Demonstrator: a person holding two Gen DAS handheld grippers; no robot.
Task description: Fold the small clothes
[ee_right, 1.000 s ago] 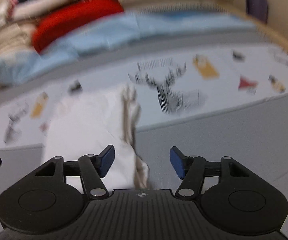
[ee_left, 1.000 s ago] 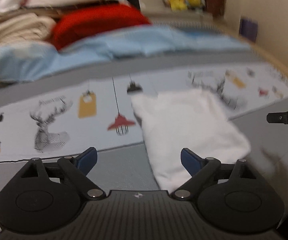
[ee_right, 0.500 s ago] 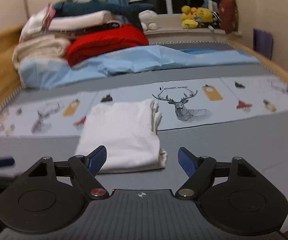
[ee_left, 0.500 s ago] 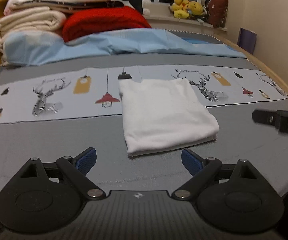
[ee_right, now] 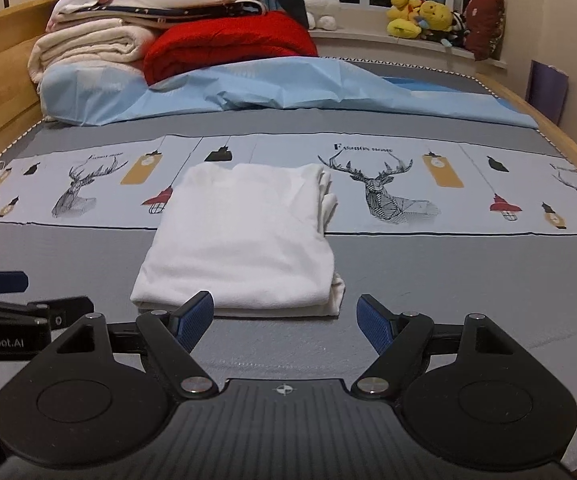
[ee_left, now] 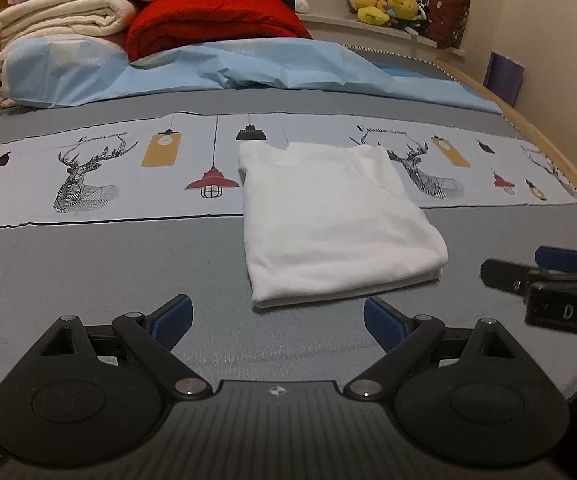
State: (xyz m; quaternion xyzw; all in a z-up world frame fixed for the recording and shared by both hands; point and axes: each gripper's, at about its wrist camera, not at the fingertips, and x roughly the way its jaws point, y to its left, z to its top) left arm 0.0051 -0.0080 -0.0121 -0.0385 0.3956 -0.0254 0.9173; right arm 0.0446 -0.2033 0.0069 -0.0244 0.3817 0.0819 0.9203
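Resting folded now (unblurred): white garment (ee_left: 336, 220)

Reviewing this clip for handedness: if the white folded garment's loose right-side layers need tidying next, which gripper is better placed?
Probably the right gripper. It is open, with the white garment straight ahead and the uneven layers near its line. The left gripper, also open, sits further from that edge.
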